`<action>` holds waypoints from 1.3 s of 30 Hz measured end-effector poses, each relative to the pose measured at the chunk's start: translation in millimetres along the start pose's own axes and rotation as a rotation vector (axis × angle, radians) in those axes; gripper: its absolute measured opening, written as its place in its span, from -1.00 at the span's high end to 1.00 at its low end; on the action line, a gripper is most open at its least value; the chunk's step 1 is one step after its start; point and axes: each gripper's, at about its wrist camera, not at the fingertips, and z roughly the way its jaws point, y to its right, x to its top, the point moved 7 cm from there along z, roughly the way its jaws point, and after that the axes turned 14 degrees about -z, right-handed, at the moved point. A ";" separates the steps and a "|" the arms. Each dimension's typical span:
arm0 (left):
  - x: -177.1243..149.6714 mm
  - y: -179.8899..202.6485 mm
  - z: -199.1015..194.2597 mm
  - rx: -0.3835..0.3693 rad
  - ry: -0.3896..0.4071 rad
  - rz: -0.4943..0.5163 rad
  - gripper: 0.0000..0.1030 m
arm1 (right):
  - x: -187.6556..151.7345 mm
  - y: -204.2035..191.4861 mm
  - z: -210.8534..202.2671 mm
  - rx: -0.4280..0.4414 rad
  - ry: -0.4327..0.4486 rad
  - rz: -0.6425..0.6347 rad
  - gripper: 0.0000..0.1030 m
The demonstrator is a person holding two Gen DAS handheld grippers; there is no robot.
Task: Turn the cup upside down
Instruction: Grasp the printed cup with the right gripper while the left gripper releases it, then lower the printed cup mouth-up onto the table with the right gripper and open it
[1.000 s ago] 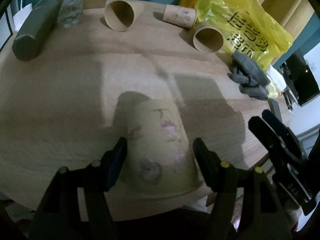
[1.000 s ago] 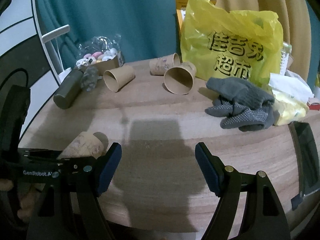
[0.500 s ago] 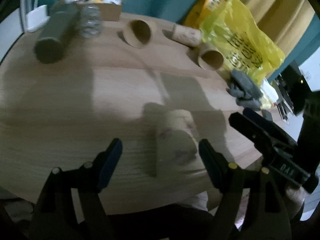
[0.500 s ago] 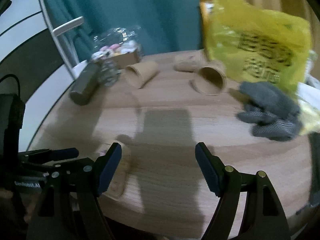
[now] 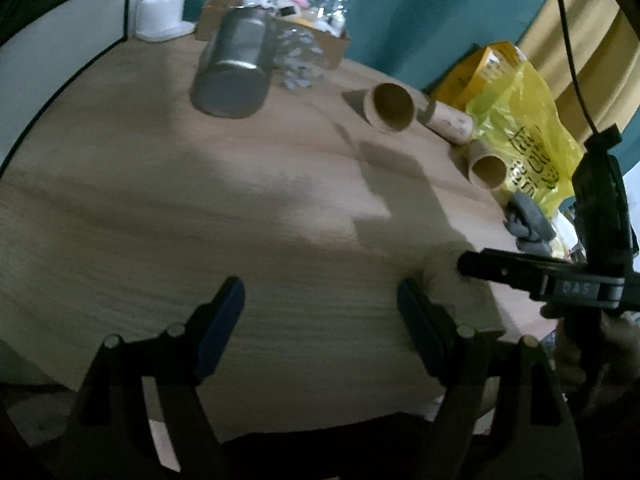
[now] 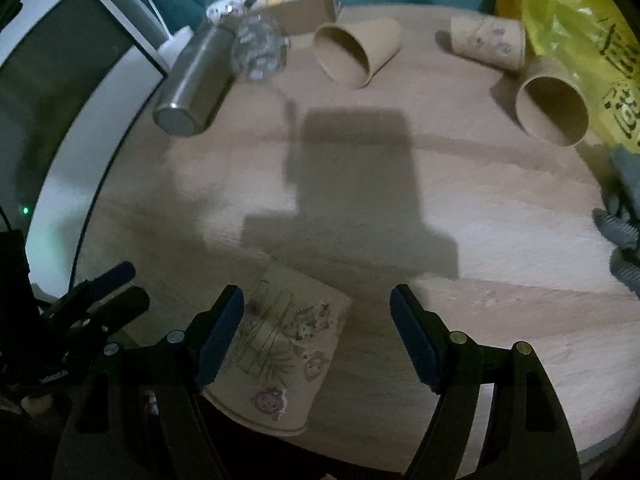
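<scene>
A flower-printed paper cup [image 6: 286, 354] stands upside down, base up, near the table's front edge. It sits between the open fingers of my right gripper [image 6: 316, 336], close to the left finger; the fingers do not touch it. In the left wrist view the cup [image 5: 452, 280] shows blurred behind that view's right finger, partly hidden by the right gripper's black finger [image 5: 520, 270]. My left gripper [image 5: 320, 316] is open and empty, to the left of the cup.
Three more paper cups lie on their sides at the back [image 6: 356, 54] [image 6: 488, 40] [image 6: 554, 106]. A steel flask [image 6: 196, 84], a box of small items [image 6: 280, 4], a yellow plastic bag [image 6: 592, 40] and grey gloves [image 6: 620, 220] ring the round wooden table [image 6: 480, 240].
My left gripper let go of the cup and swung away to the left. My right gripper moved in over the cup, which now stands inside its open fingers.
</scene>
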 end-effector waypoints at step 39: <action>5.7 -8.0 5.1 -0.047 0.107 0.104 -0.55 | -41.6 -42.3 -41.3 -0.681 0.625 -0.345 -0.22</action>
